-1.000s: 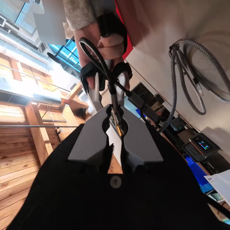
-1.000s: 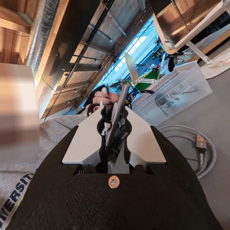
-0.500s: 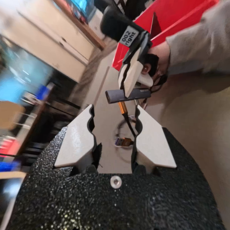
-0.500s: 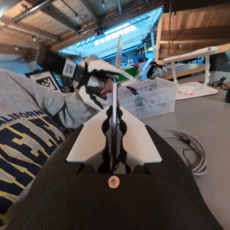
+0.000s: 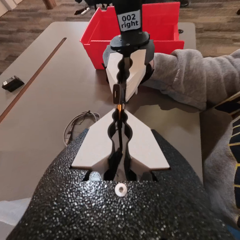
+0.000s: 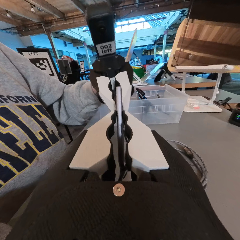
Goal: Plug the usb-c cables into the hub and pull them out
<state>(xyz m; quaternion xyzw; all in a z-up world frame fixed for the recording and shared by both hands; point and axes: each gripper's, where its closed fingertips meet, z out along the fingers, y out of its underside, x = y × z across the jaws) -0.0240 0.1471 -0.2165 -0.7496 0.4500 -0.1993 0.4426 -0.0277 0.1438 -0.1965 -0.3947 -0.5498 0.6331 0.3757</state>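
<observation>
In the left wrist view my left gripper (image 5: 118, 111) is shut on the orange-collared usb-c plug (image 5: 119, 108), and its black cable runs back between my fingers. The plug sits in the end of the dark grey hub (image 5: 116, 95). The right gripper (image 5: 123, 96) faces mine tip to tip and holds that hub above the table. In the right wrist view my right gripper (image 6: 118, 113) is shut on the hub (image 6: 118, 101), seen edge-on. The left gripper (image 6: 115, 103) stands right behind the hub, and the plug is hidden there.
A red bin (image 5: 163, 33) stands behind the right gripper. A braided grey cable (image 5: 77, 120) lies coiled on the table and also shows in the right wrist view (image 6: 197, 163). There is also a black block (image 5: 12, 83), a clear plastic bin (image 6: 155, 107) and a small screen device (image 6: 235, 118). My left and right fingertips are right by each other.
My left gripper was open around the orange plug half a second ago and has shut on it. Both grippers have swung level and now face each other over the table.
</observation>
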